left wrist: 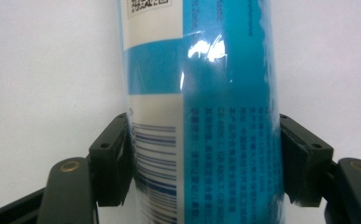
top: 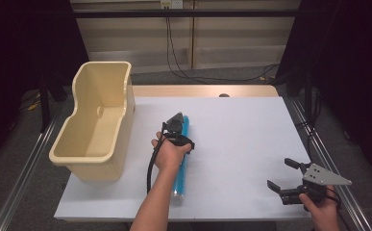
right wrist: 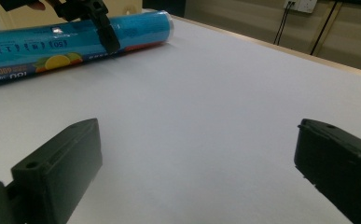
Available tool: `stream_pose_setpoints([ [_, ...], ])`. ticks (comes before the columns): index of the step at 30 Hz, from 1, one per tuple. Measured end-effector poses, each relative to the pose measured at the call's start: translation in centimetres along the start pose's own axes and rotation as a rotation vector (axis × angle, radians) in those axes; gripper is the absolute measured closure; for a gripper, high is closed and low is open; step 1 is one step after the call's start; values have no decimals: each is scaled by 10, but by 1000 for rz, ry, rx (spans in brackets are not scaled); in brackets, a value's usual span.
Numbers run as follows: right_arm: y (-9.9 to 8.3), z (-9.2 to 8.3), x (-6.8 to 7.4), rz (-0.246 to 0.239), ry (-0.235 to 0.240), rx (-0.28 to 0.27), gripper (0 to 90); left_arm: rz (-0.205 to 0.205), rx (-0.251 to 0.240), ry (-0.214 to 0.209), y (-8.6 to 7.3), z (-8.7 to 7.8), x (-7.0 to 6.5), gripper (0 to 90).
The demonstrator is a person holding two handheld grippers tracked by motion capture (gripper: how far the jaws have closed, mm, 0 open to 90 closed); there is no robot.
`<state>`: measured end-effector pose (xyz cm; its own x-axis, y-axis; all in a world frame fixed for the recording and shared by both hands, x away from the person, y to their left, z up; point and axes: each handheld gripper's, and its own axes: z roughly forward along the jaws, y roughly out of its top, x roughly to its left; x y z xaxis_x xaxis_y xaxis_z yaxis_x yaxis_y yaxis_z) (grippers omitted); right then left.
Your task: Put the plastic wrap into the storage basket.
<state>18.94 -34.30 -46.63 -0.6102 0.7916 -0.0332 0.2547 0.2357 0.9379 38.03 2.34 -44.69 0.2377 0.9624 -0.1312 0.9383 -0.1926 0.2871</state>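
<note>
I see the table (top: 251, 144) as a flat, matte white sheet with a strip of bare wood along its far edge. To the left of my left gripper (top: 178, 126) stands the tub (top: 97, 120), a cream plastic bin with smooth walls and a rolled rim, its back higher than its front; it hangs partly off the table's left edge. The roll (top: 182, 159) is a long blue cylinder in glossy film, lying flat and running toward me under my left hand (top: 168, 153), which hides its middle from above. In the left gripper view the roll (left wrist: 201, 116) fills the gap between the black jaws, both pads pressed against its sides, a barcode and small print showing but too blurred to read; its ends are cut off. My right gripper (top: 283, 179) rests well to the right of the roll, near the table's corner, jaws spread wide over bare surface. From the right gripper view the roll (right wrist: 75, 44) shows fruit artwork and a clear end cap.
</note>
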Motion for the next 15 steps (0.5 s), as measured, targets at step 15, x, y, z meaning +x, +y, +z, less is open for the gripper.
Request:
stream_pose_setpoints([
  [15, 0, 0, 0, 1, -2, -1, 4, -39, 61, 28, -8, 1, -4, 318],
])
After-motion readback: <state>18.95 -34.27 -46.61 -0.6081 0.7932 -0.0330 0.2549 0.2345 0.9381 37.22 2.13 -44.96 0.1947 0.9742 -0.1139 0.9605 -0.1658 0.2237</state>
